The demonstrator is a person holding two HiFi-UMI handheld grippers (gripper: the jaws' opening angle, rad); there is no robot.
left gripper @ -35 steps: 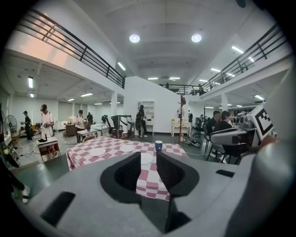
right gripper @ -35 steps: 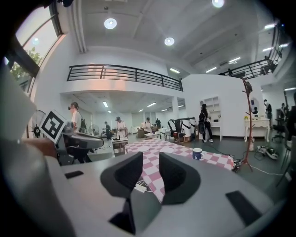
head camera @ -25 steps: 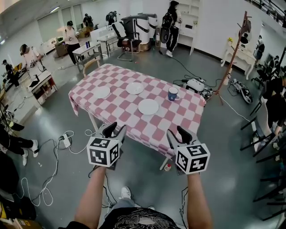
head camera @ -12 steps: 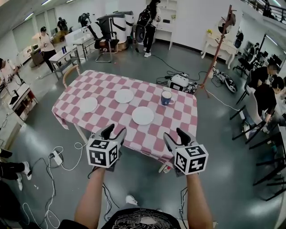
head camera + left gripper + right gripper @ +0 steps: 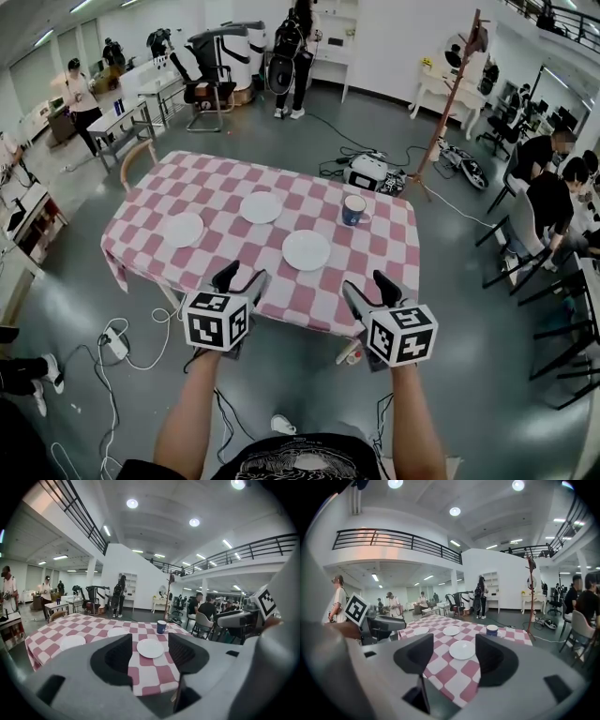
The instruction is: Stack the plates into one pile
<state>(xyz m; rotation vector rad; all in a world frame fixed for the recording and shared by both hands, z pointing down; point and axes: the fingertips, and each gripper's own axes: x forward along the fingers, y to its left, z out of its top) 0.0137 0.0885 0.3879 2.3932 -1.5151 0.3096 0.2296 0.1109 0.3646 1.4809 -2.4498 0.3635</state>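
Closer to the plates (image 5: 307, 249) now, left gripper (image 5: 242, 277) and right gripper (image 5: 368, 283), seemingly short of the table (image 5: 141, 239), have just spread empty jaws wide.

No legible text from my side. Only black-and-white square code patterns on my 2 marker cubes (image 5: 217, 320), no letters or digits.

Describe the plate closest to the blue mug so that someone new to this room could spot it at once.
Go to the table with the pink-and-white checked cloth in the middle of the hall. Three white plates lie apart on it, with one blue mug. Yours is the right-hand plate in the head view, nearest the front edge and the mug.
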